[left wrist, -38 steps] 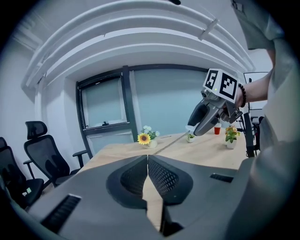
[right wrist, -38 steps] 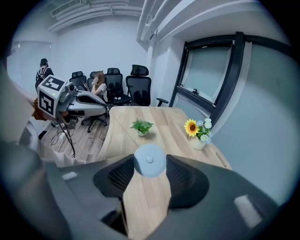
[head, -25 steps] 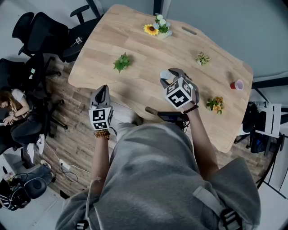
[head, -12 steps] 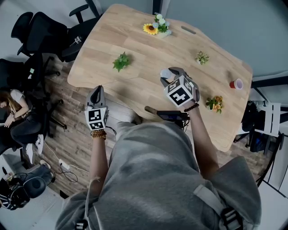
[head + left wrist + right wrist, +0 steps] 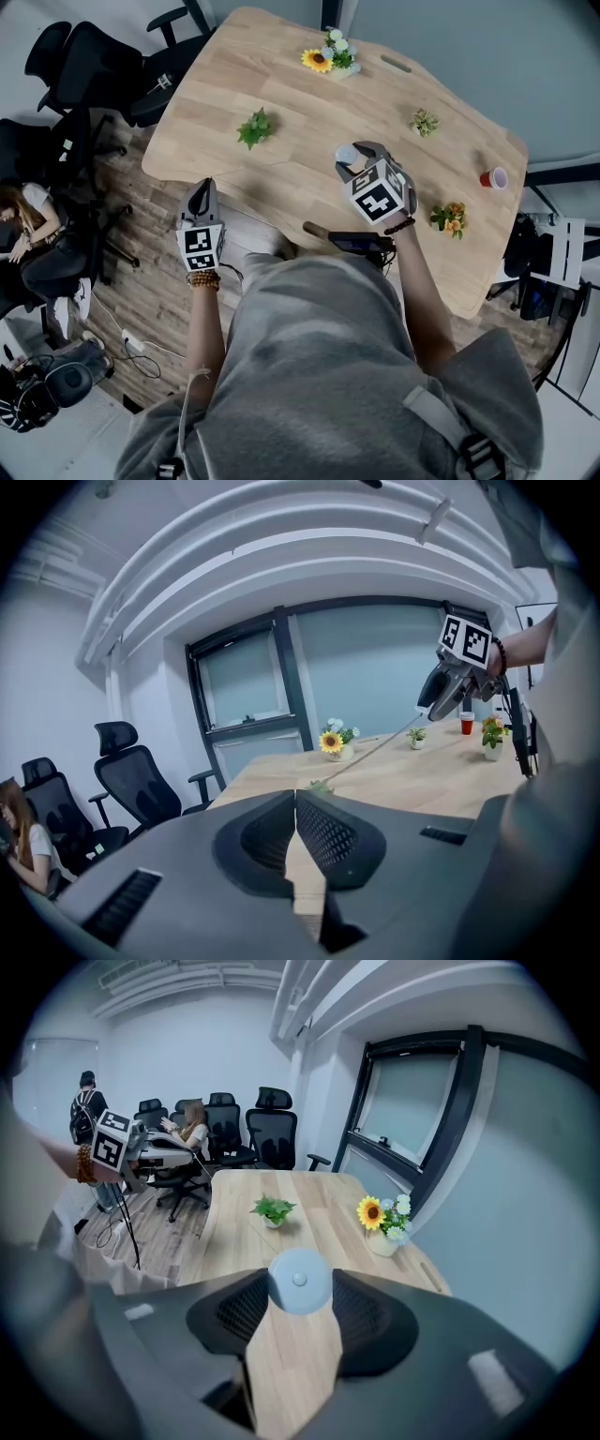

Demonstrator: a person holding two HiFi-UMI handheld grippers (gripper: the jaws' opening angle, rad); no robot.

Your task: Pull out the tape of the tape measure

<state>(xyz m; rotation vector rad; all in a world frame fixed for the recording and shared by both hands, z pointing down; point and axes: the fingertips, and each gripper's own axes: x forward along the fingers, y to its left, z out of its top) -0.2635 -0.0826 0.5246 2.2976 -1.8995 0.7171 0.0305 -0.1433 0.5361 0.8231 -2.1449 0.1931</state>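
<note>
A round pale-blue tape measure [image 5: 299, 1281] sits between the pads of my right gripper [image 5: 299, 1290], which is shut on it above the wooden table [image 5: 281, 84]. In the head view the case [image 5: 347, 153] shows at the tip of the right gripper [image 5: 360, 161]. A thin tape [image 5: 375, 742] runs taut from the right gripper [image 5: 448, 682] to my left gripper [image 5: 295, 797], whose jaws are closed on the tape's end. The left gripper [image 5: 202, 199] hangs off the table's near-left edge, over the floor.
On the table stand a sunflower vase [image 5: 322, 58], a small green plant [image 5: 255, 127], another small plant [image 5: 424, 120], an orange flower pot [image 5: 448, 216] and a red cup [image 5: 492, 176]. Black office chairs [image 5: 94, 66] and a seated person [image 5: 23, 234] are at left.
The left gripper has moved left, away from the right gripper and off the table edge, and the tape between them has grown longer. The right gripper has barely shifted.
</note>
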